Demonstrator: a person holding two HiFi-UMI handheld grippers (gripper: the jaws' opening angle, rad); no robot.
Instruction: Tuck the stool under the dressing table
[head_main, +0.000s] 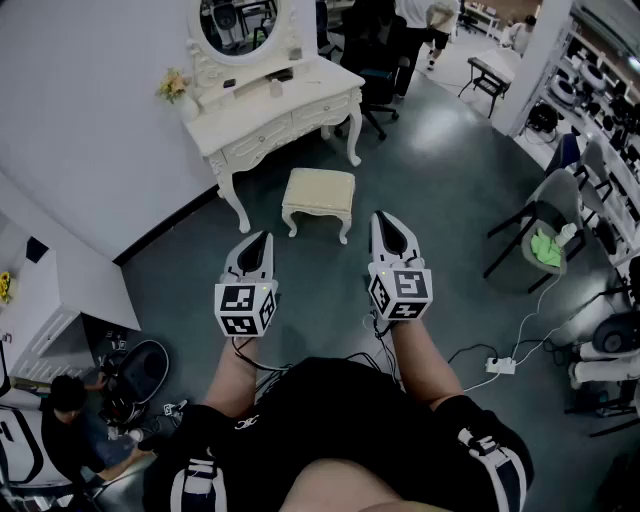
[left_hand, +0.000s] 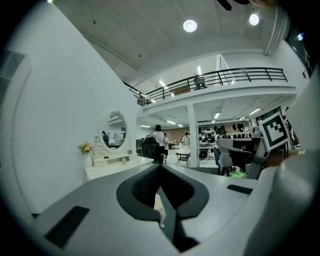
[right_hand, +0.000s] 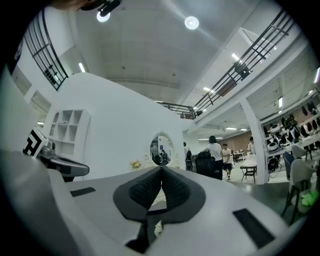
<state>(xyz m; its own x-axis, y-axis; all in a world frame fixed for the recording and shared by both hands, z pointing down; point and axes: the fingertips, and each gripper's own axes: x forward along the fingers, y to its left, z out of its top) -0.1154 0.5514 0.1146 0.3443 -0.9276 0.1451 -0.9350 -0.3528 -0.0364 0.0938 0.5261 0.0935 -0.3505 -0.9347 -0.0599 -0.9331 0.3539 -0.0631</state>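
Standing on the grey floor, the cream stool sits out in the open in front of the white dressing table, near it but apart from it and not under its top. The dressing table is set against the white wall, with an oval mirror rising at its back and a small bunch of yellow flowers at one end of its surface. On the near side of the stool, the left gripper and the right gripper are held side by side above the floor, both pointing toward the stool and touching nothing. The left gripper's fingers are pressed together with nothing between them, and the right gripper's fingers are closed and empty in the same way. A grey chair with a green cloth on it stands well off to the right.
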